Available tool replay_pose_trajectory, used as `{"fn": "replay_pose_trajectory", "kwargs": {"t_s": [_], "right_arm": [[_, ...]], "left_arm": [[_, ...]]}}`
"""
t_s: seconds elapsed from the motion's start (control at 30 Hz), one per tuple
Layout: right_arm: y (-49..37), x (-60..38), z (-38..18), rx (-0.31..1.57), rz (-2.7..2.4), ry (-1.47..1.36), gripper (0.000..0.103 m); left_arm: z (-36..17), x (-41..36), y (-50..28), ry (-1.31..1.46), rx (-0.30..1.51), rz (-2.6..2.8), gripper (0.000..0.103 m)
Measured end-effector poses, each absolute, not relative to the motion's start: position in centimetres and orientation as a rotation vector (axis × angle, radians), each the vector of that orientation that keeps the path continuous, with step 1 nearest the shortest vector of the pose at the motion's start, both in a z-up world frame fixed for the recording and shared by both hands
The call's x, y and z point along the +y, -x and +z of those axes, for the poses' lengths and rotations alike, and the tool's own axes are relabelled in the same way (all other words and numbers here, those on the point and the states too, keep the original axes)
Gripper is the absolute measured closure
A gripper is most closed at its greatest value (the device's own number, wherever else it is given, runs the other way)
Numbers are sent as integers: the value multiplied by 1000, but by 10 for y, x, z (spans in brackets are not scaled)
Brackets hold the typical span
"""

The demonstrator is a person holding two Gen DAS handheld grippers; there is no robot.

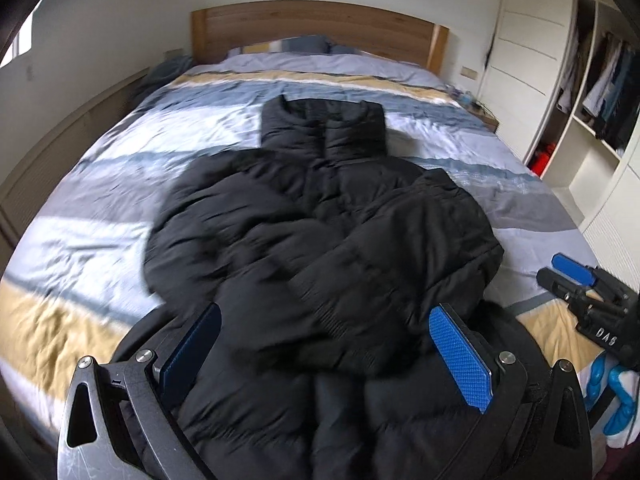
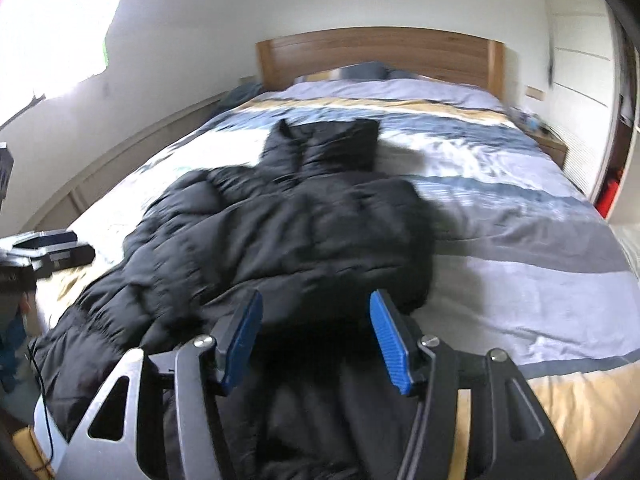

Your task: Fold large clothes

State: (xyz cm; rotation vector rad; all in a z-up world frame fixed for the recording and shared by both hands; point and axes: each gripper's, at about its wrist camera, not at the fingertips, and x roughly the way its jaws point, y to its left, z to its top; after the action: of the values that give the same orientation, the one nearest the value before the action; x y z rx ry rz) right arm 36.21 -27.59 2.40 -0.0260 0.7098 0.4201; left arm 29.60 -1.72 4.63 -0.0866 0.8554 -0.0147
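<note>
Left wrist view: black puffer jacket lies on the striped bed, sleeves folded across its front. I read my left gripper open above the hem, right gripper open too, both empty.

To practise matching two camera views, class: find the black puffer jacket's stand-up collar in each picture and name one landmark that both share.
Left wrist view: the collar sits just above centre, at the jacket's far end on the striped duvet.
Right wrist view: the collar sits near centre, above the jacket's body.
Shared landmark: the wooden headboard behind it, at the bed's far end.
</note>
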Motion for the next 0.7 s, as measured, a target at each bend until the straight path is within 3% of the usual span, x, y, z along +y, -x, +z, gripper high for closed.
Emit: {"fn": "replay_pose_trajectory", "kwargs": {"t_s": [0.33,0.7], "right_arm": [[-460,-265,-2,749,433,-14,48],[-504,-265,-97,918,409,-133,45]], "left_arm": [[0,-19,-387,17,901,39,1],[-73,2,-433,32,968,20,0]]}}
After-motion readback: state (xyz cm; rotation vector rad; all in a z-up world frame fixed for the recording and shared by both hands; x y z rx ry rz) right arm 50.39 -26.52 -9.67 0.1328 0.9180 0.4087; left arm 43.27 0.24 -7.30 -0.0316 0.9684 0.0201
